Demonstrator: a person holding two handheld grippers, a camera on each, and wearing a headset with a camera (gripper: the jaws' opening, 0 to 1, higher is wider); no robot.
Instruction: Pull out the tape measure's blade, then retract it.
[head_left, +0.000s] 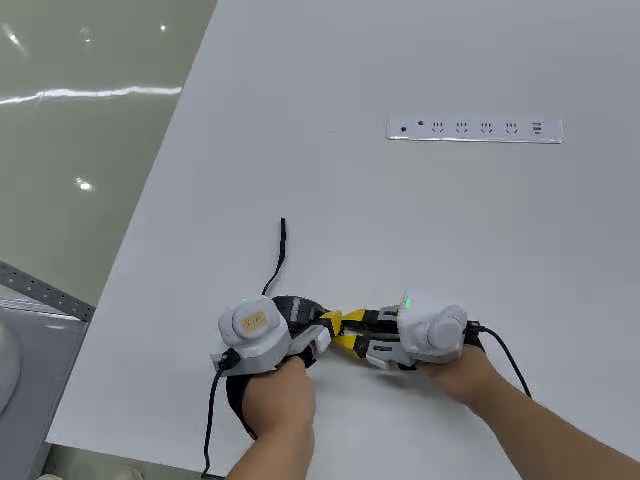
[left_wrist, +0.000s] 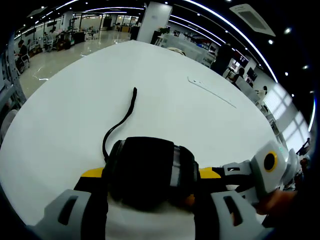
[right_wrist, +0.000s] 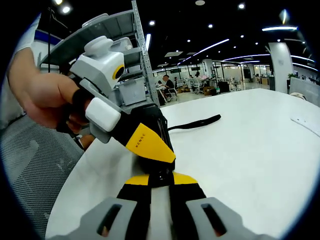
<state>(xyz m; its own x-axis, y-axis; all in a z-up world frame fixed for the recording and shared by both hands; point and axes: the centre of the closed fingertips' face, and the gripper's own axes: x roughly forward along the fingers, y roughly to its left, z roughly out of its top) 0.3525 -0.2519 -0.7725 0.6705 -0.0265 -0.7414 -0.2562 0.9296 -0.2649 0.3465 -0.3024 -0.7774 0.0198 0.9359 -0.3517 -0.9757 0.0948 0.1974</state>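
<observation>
Now you are clamping the tape measure (left_wrist: 142, 160) in the left gripper (left_wrist: 151, 176) — the right gripper (right_wrist: 160, 184) is pinching shut at its mouth, directly opposite.

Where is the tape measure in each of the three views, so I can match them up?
Head view: tape measure low centre, near the table's front edge.
Left gripper view: tape measure bottom centre, clamped in the left gripper.
Right gripper view: tape measure centre-left, at the tips of the right gripper.
Shared landmark: its black strap trailing away across the white table.
</observation>
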